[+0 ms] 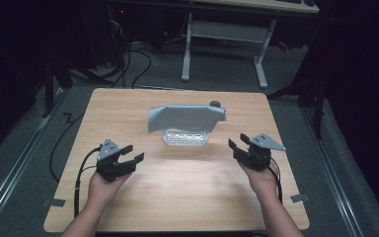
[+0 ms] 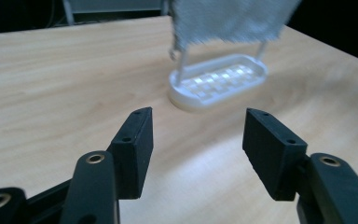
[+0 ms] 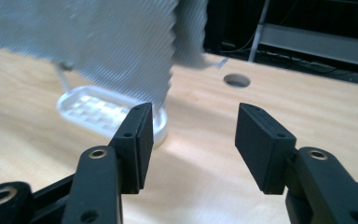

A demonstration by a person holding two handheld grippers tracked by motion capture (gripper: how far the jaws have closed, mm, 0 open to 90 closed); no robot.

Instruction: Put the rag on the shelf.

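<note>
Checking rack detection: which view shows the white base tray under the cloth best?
The left gripper view: the white base tray sits whole and unobstructed, grid pattern and support rods visible, below the grey cloth. The right gripper view has the cloth and a jaw covering part of it. The high view shows it small, half under the cloth.

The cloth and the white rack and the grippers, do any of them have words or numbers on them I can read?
No words or numbers can be read anywhere.
Grey cloth: just woven fabric, no label showing.
White rack: plain grid base, no writing.
Left gripper and right gripper: plain black jaws, no marks.
Wooden table: bare wood.
</note>
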